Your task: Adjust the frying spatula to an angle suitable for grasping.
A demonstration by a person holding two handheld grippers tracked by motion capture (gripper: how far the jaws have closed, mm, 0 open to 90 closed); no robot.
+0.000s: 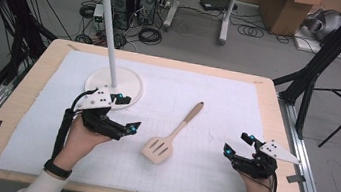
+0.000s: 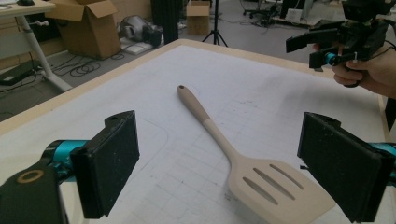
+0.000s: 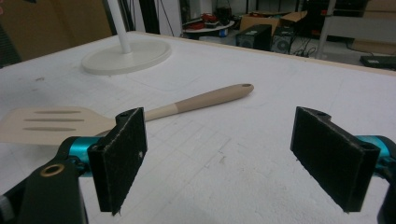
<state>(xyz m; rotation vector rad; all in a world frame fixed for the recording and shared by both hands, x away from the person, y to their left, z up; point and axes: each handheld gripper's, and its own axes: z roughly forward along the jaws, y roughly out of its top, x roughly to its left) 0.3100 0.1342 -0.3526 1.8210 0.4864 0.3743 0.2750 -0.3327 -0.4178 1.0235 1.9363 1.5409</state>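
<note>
While both tools, left [image 1: 125,115] and right [image 1: 238,145], gape wide and empty, the beige slotted spatula [image 1: 171,135] lies flat mid-desk [image 1: 276,116] between them. Its thin blade hugs the white mat [image 1: 219,93], so a pinch could slip off.

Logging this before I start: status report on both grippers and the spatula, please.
Left gripper open, right gripper open, both empty. Slotted spatula flat on the white mat between them, untouched. Nothing in the way.

The stand's [image 1: 115,43] pole top is cut off by the high view's upper edge. In the left gripper view, the spatula's [image 2: 243,158] blade tip runs past the bottom edge and behind 1 jaw.
</note>
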